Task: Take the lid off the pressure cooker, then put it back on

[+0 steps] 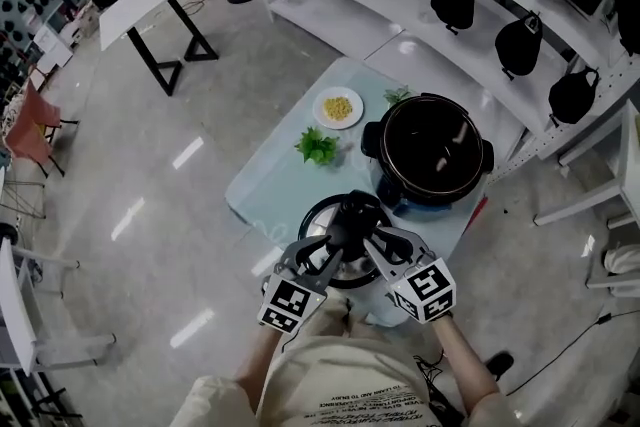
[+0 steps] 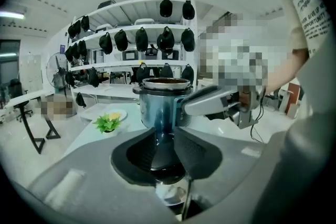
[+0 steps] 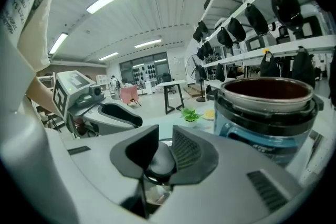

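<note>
Currently the left gripper [image 2: 166, 150] and right gripper [image 3: 160, 152] are both clamped on the lid's [image 1: 318, 221] black handle [image 1: 357, 212], at the table's [image 1: 268, 181] near edge. The uncovered pressure cooker [image 1: 472, 177] stands just beyond, to the right.

Lid [image 1: 350, 213]: round, silver rim, black knob on top; off the cooker, just in front of it.
Pressure cooker [image 1: 437, 153]: upright on tabletop [image 1: 275, 180], open, dark inside, blue body.

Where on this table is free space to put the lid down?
Free: the left part of the table, between the green plant and the left edge. Crowded: the right side with the pot, the far corner with the plate.
</note>
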`<state>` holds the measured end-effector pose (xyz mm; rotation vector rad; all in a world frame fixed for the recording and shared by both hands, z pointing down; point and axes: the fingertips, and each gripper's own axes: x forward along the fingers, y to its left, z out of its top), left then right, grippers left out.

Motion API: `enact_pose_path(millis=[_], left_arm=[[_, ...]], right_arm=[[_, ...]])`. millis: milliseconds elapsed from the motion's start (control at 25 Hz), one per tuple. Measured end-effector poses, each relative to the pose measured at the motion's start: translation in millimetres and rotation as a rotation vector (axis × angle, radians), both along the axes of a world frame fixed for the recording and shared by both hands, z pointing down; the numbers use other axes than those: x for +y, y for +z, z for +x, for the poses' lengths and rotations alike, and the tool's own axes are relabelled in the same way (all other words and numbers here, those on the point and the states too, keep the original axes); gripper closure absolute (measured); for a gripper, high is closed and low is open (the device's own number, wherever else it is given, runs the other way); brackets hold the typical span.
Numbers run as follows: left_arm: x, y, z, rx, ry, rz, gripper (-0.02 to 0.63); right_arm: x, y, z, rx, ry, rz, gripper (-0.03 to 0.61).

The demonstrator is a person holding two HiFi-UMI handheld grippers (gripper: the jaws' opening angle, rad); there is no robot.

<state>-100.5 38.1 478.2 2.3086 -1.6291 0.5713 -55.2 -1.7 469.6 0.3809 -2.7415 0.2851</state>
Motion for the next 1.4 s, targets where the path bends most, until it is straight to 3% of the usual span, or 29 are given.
enact_pose_path(millis=[360, 720, 1160, 1400], left_arm=[[-1.4, -44.9, -18.4, -0.013, -0.064, 0.079, 0.569], [2.6, -86.6, -25.1, -0.002, -0.084, 0.158, 0.584], [8.6, -120.4, -26.7, 0.027, -0.128, 0.234, 0.588], [9.8, -134.0, -21.6, 0.070, -0.153, 0.295, 0.584]], right_arm=[[-9.9, -46.5, 8.5, -0.100, 0.073, 0.024, 0.549], [-20.2, -96.7, 22.6, -0.221, 0.140, 0.063, 0.572], [-16.3, -132.4, 41.9, -0.291, 0.132, 0.128, 0.574], [-14.6, -135.7, 48.6, -0.320, 0.105, 0.102, 0.574]])
